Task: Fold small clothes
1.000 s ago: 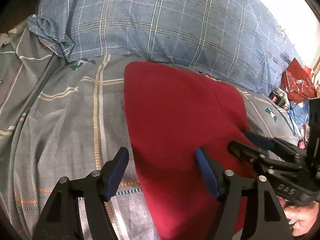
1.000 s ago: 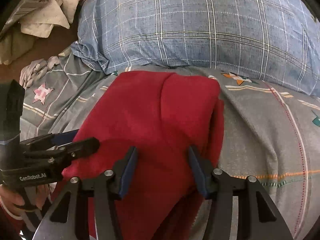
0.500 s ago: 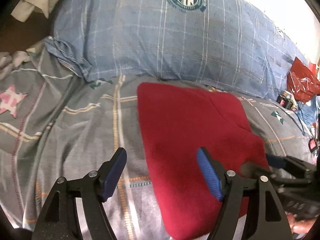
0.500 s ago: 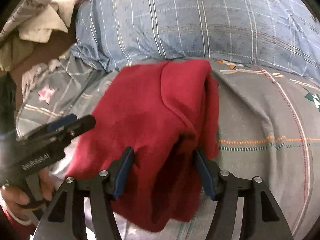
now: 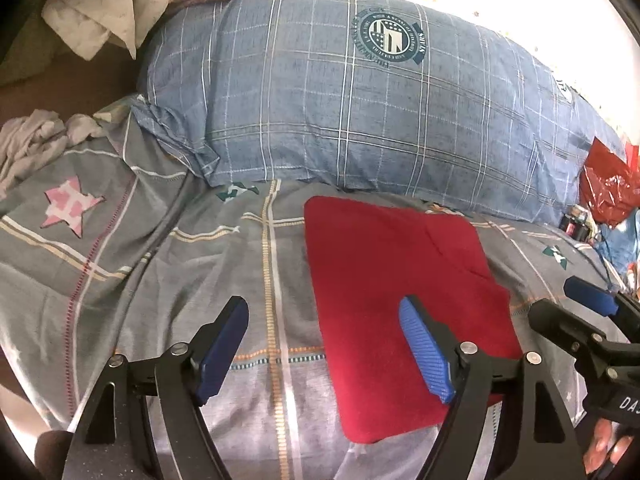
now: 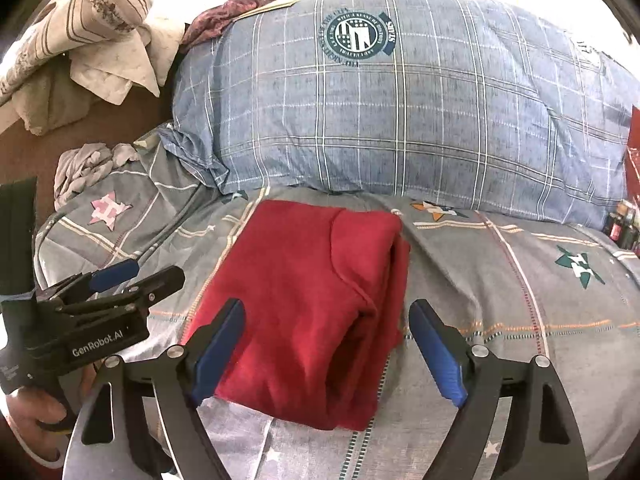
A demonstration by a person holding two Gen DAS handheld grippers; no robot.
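Note:
A folded red garment [image 5: 392, 280] [image 6: 296, 288] lies flat on the grey patterned bedspread [image 5: 180, 280] [image 6: 520, 280], just in front of the pillow. My left gripper [image 5: 322, 310] [image 6: 156, 272] hovers above the garment's left edge. Its jaws are opening and hold nothing. My right gripper [image 6: 327, 308] [image 5: 560, 300] hangs over the garment's near right part, where the layered fold shows. Its jaws are also opening, wide of the cloth, and the pads do not press on it. A hand holds each gripper at the frame edges.
A big blue plaid pillow [image 5: 360, 112] [image 6: 400, 112] fills the back. Pale crumpled clothes [image 5: 100, 20] [image 6: 100, 40] are heaped at the far left, with a grey bunched cloth [image 5: 32, 140] below them. A red plastic bag [image 5: 608, 184] and small bottles [image 6: 620, 228] sit at the right.
Both grippers have drawn back and risen from the red garment. The right jaws, earlier close around the folded edge, have spread wide and let it go. The garment now rests folded.

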